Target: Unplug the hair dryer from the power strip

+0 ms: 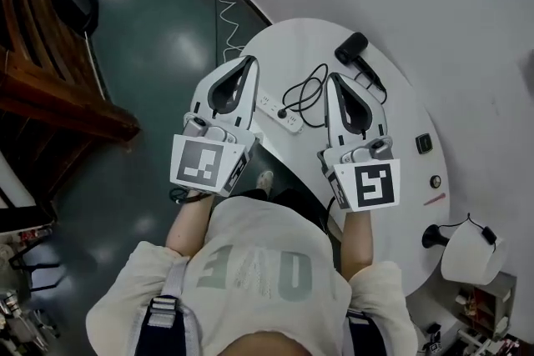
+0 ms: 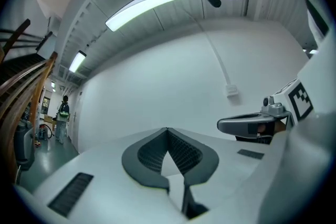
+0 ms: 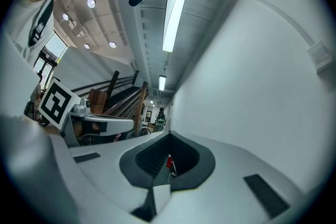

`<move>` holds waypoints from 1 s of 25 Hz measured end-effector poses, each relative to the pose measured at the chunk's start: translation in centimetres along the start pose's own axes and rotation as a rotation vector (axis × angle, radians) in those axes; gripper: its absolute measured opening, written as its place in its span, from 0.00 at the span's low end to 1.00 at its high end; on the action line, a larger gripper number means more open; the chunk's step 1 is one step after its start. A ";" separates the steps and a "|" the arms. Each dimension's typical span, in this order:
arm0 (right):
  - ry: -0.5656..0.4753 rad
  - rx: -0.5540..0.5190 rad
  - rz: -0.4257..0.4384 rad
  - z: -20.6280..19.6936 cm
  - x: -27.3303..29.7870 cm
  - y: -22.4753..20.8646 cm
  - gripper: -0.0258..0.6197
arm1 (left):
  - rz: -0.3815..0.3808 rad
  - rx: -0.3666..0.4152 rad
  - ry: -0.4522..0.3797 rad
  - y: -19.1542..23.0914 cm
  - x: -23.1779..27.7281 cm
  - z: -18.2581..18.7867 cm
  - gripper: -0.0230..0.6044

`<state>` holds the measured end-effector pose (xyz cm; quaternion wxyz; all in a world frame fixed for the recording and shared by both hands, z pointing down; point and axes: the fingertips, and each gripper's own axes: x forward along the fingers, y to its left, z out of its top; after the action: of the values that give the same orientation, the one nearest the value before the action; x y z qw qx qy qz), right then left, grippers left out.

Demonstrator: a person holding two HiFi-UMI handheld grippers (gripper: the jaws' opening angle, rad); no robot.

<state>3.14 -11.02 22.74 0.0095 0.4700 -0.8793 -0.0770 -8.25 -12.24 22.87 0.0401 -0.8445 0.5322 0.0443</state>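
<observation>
1 black plug (image 1: pixel 282 113) sits in the white power strip (image 1: pixel 269 103).

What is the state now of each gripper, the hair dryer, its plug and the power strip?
left gripper: shut, empty
right gripper: shut, empty
hair dryer: lying on the table, untouched
plug: seated in the power strip

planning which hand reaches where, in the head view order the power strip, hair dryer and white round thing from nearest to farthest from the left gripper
From the left gripper, as the head view shows it:
1. power strip, just right of it, at the table's left edge.
2. hair dryer, further right, at the top of the table.
3. white round thing, at the table's far lower right end.
</observation>
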 end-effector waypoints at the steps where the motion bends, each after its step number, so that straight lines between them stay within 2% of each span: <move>1: 0.009 0.006 0.002 -0.4 0.4 -0.3 0.04 | -0.008 -0.002 0.004 0.1 0.6 -0.3 0.04; 6: 0.033 0.032 0.014 -2.0 1.6 -1.5 0.04 | -0.023 -0.001 0.024 -0.3 2.7 -1.6 0.04; 18: 0.062 0.062 0.089 -2.9 2.5 -1.7 0.04 | -0.021 -0.021 0.056 -1.0 3.2 -2.8 0.05; 21: 0.107 0.069 0.157 -3.9 2.6 -1.1 0.04 | -0.033 -0.030 0.066 -1.0 3.5 -3.4 0.05; 22: 0.136 0.074 0.200 -4.5 2.6 -0.6 0.10 | -0.038 -0.032 0.071 -0.9 3.6 -3.7 0.04; 23: 0.173 0.078 0.244 -5.4 2.6 -0.1 0.32 | -0.043 -0.032 0.075 -0.8 3.7 -3.9 0.04; 25: 0.255 0.076 0.293 -7.3 2.3 0.7 0.34 | -0.054 -0.029 0.082 -0.6 3.9 -4.5 0.05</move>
<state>1.90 -13.48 29.97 0.1142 0.3430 -0.9322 0.0185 -5.93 -16.01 26.86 0.0072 -0.8601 0.5097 0.0162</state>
